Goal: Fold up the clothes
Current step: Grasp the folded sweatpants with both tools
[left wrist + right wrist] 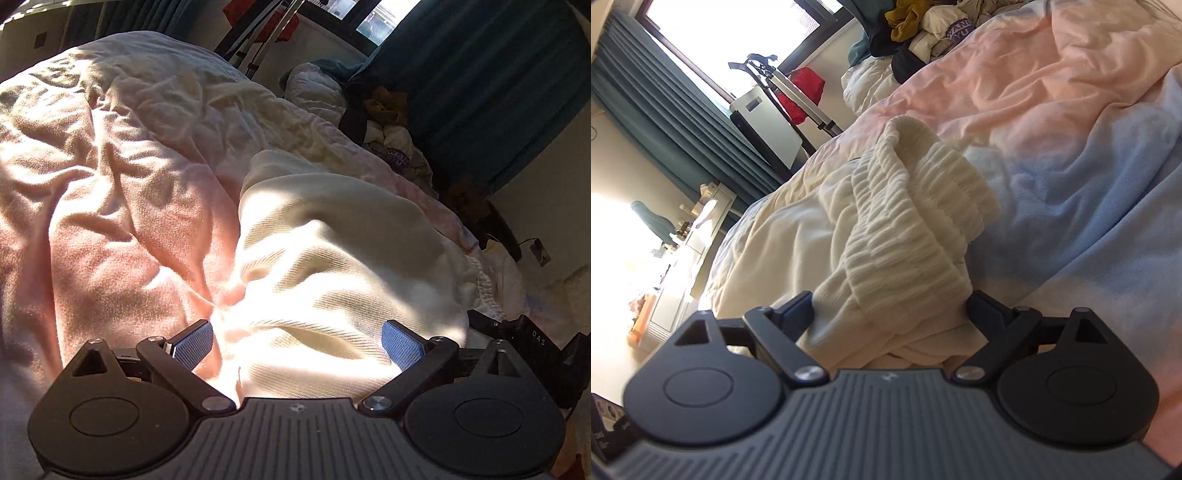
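While the bed [110, 192] lies rumpled under harsh sun, the cream ribbed garment [332, 240] sits bunched on its near side; both claws gape wide around cloth, left claw [297, 345] and right claw [890, 314] alike, so closing now risks pinching extra layers, even blanket.

Sunlit window [713, 40], teal curtains [665, 107], white dresser [687, 258]

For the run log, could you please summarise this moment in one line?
left gripper: open, around cream garment | right gripper: open, around its ribbed waistband | on bedspread
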Demonstrator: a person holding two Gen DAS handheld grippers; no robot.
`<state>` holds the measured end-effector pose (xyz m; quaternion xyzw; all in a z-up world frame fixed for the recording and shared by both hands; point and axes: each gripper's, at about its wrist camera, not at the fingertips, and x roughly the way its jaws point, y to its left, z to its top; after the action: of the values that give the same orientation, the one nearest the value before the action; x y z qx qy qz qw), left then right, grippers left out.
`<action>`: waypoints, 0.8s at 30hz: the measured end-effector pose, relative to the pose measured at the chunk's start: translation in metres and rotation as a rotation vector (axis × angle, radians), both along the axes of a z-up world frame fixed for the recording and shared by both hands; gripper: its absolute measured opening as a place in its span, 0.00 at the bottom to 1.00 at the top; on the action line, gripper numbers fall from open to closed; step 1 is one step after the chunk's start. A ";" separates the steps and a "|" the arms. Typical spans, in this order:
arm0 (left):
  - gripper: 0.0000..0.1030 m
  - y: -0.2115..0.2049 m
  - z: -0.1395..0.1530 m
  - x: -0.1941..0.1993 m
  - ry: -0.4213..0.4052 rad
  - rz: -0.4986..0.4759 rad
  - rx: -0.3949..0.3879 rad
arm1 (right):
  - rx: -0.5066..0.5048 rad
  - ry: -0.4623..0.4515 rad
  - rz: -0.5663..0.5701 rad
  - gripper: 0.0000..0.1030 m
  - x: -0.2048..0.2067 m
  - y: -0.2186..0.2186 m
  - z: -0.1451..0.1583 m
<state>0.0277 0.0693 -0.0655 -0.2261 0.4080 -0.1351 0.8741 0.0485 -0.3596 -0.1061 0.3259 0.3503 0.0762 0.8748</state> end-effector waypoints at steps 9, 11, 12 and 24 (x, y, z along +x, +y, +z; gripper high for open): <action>0.97 -0.002 -0.012 0.013 0.025 -0.011 -0.021 | 0.141 0.016 0.073 1.00 0.028 -0.007 -0.030; 0.97 -0.001 -0.017 0.018 0.039 -0.016 -0.045 | 0.209 0.022 0.120 1.00 0.032 -0.008 -0.034; 0.96 0.000 -0.020 0.019 0.044 -0.018 -0.062 | 0.234 0.017 0.146 1.00 0.033 -0.007 -0.033; 0.36 0.004 -0.013 0.013 0.001 -0.013 -0.141 | 0.213 -0.042 0.133 0.49 0.017 0.001 -0.003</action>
<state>0.0405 0.0731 -0.0783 -0.2844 0.3994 -0.1688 0.8550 0.0651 -0.3589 -0.1093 0.3911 0.3425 0.1776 0.8356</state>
